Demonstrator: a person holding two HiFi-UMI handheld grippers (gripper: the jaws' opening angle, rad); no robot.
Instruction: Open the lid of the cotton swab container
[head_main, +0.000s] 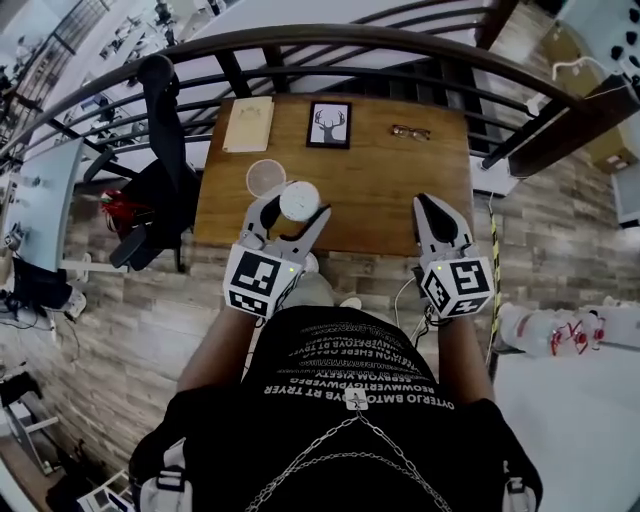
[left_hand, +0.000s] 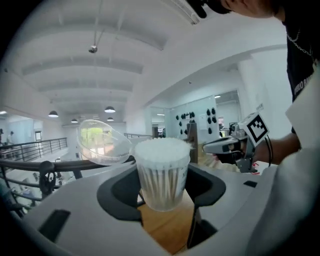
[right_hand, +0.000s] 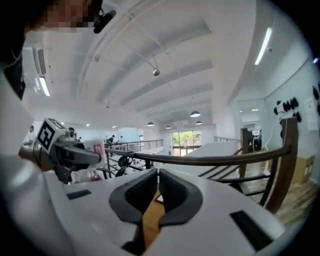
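Landmark: wooden table.

Cotton swab container is found over the table's front left part, close to the front edge. It is enclosed by the left gripper, whose jaws are spread wide, one dark pad against each side of the clear cup. In the left gripper view the container is seen upright and packed full of white swab tips, with its top uncovered. Whether its base rests on the table cannot be told.

The clear round lid is recorded off the mouth, just beyond the container toward the table's back left. In the left gripper view the lid is tilted and meets the cup's rim; a hinge cannot be made out.

The right gripper is held over the table's front right edge, well apart from the container. Its jaws are closed together, with nothing between them.

Along the table's back edge a pale notepad, a framed deer picture and a pair of glasses are noted.
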